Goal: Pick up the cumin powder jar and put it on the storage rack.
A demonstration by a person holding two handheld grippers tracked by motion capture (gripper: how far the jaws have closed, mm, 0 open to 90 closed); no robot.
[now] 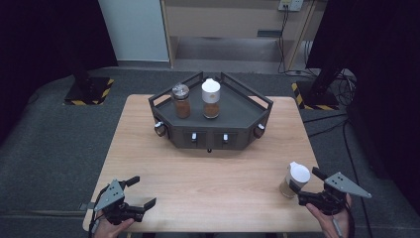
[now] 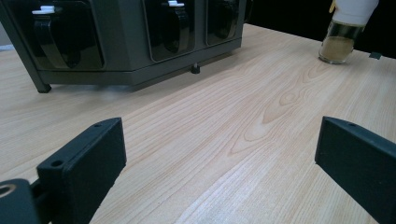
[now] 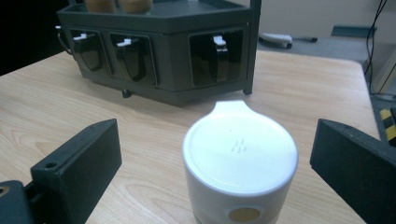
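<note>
Right tool [image 1: 308, 186] at the near right corner of the counter [image 1: 208, 173], jaws spread wide, one on each side of a white-capped jar [image 1: 295, 179] without touching it. In the right gripper view the same jar [image 3: 240, 161] stands upright between the two black jaws with clear gaps to both; its cap carries a small pour lip on the far side and a few tiny holes on top, and a strip of glass with tan contents shows below the cap. The jar stands on the wood, well apart from the dark rack [image 1: 210, 116] at the far middle of the counter. Left tool [image 1: 141, 193] at the near left corner, also wide, nothing between its jaws; the left gripper view shows bare wood grain there, the rack's front [image 2: 126, 42] far left, and the white-capped jar [image 2: 345, 35] small at the far right. On the rack's top tray stand two more jars side by side: a silver-lidded jar [image 1: 181, 100] on the left and a white-lidded jar [image 1: 211, 98] on the right, both with brown contents. Rack's front face has recessed bays holding dark scoops with white tabs [image 3: 128, 43]. A hand [image 1: 111, 228] grips the left tool from the near edge.
</note>
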